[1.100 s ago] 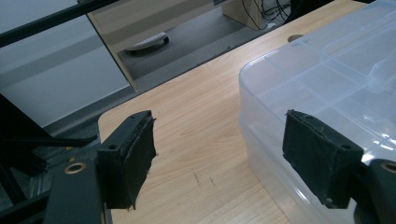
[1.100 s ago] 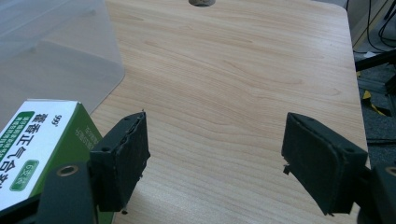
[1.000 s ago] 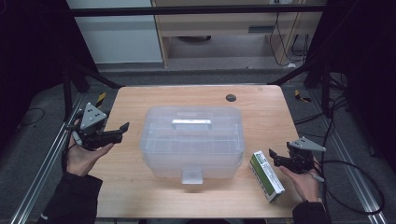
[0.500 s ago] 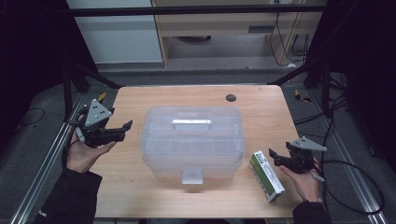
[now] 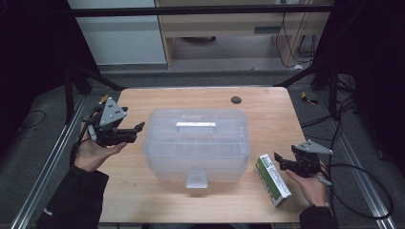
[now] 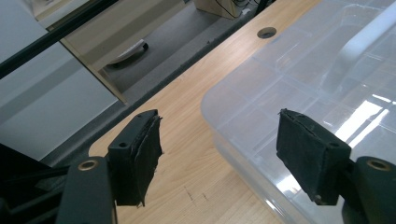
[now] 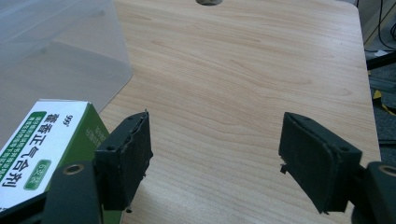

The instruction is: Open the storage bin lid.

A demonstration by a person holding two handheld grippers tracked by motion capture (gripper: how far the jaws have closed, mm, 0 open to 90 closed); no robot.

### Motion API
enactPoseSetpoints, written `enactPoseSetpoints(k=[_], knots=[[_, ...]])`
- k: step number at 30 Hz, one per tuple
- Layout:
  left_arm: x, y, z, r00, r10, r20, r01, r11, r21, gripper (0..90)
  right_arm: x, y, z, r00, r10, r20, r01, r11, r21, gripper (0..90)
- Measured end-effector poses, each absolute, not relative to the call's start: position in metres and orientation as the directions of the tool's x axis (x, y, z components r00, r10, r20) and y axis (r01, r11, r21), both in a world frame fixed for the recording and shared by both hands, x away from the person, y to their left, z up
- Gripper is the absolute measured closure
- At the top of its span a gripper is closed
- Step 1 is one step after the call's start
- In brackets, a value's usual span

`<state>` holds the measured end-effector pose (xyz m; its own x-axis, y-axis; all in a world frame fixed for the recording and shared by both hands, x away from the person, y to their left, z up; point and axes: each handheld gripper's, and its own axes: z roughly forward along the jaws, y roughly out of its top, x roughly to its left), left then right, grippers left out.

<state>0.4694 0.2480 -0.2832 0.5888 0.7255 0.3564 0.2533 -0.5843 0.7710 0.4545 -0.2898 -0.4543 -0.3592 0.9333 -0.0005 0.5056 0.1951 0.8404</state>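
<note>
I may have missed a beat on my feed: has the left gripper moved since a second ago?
Yes. The left gripper has moved up the high view and toward the clear storage box, its open jaws now near the box's left edge.

Clear bin (image 5: 197, 143) — green-white box (image 5: 272, 179)

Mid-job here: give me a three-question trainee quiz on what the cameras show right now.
1. True or false: the bin has its lid on.
2. Which side of the bin is the green box on: A the left gripper side, B the right gripper side?
3. What is between the right gripper's jaws?

Key: 1 true. 2 B. 3 nothing; they stand open over bare table, the box just outside one jaw.
</note>
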Motion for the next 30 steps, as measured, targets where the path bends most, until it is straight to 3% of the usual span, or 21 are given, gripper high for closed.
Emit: enactPoseSetpoints(k=[30], knots=[[0.474,0.208,-0.274,0.702,0.579,0.415,0.179,-0.707,0.684,34.3,0.455,-0.29,-0.455,-0.373,0.928,-0.003,0.511,0.208,0.834,25.8]])
